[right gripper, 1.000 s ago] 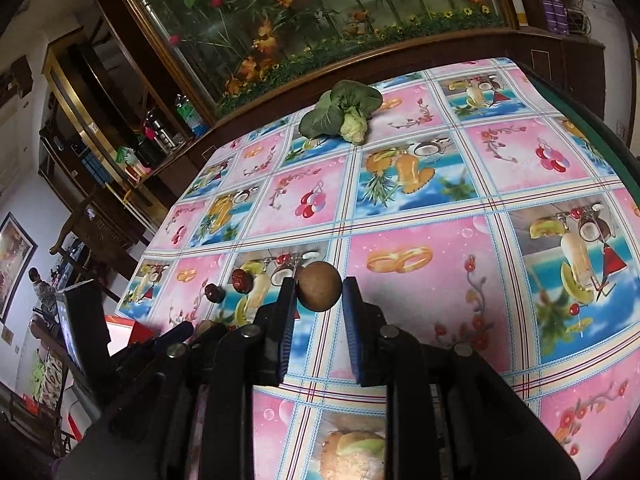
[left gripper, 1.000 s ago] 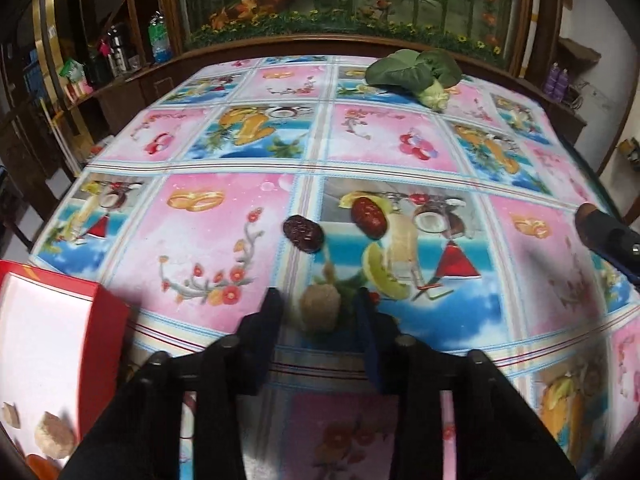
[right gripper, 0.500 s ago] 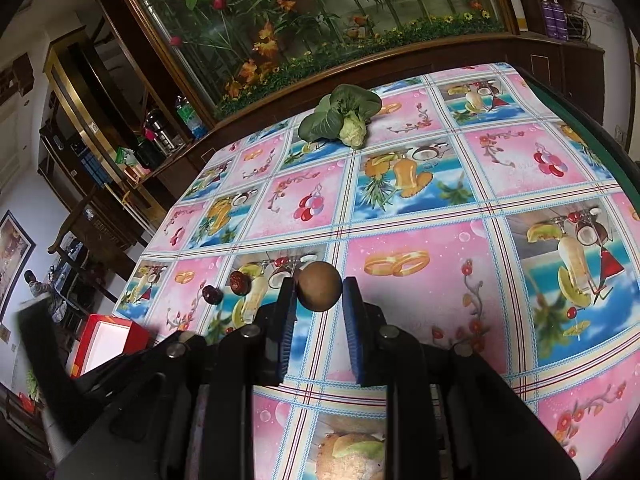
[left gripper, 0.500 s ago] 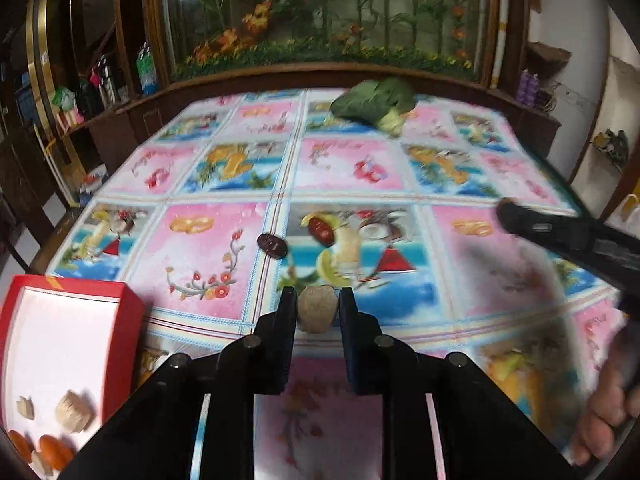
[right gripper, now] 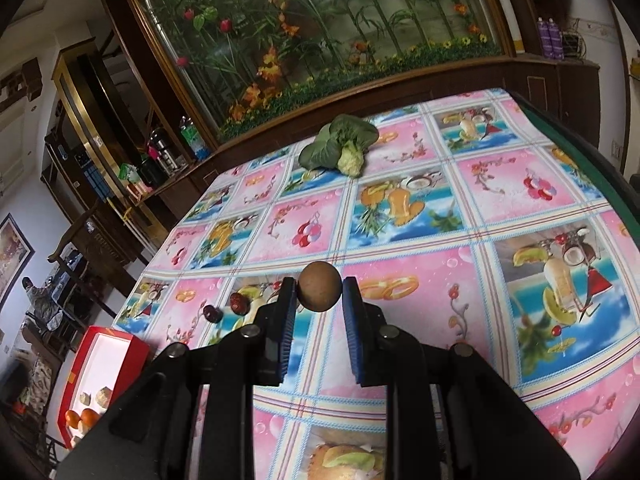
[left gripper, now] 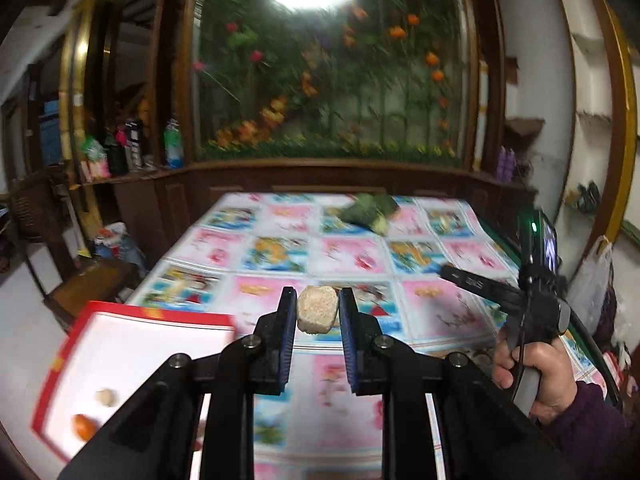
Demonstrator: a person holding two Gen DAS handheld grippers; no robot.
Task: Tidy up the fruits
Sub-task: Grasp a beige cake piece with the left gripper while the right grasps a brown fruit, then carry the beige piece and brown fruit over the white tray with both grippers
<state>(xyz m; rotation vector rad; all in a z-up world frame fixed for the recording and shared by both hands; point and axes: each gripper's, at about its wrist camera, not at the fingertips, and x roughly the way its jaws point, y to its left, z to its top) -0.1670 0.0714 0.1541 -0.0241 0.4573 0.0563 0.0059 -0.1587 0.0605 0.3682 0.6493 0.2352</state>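
Between the blue pads of the left gripper (left gripper: 318, 314) sits a pale, rough-skinned fruit (left gripper: 317, 314), clamped at its widest part and carried clear of the tablecloth (left gripper: 432, 312). Holding it at the fingertips leaves the lower half free, so it can be set down without the fingers fouling the container. The red box (left gripper: 132, 364) lies below and to the left at the table edge; its white interior already holds 1 pale piece (left gripper: 106, 397) and 1 orange fruit (left gripper: 83, 426), which marks it as the likely collection point.

The right gripper (right gripper: 319, 294) is clamped on a round brown fruit (right gripper: 319, 286), pinched across its middle — a centred hold that keeps a smooth ball from rolling out sideways. It hangs above the tablecloth with the box well apart, at the lower left of its view.

Remaining items:
- 2 dark red fruits (right gripper: 240, 303) lie close together on the cloth, near the box side of the table.
- 1 leafy green vegetable (right gripper: 340, 146) lies at the far end — probably not part of the sort.

Judged stage: both grippers are loaded; the left load appears closer to the box, so it would likely be deposited first.
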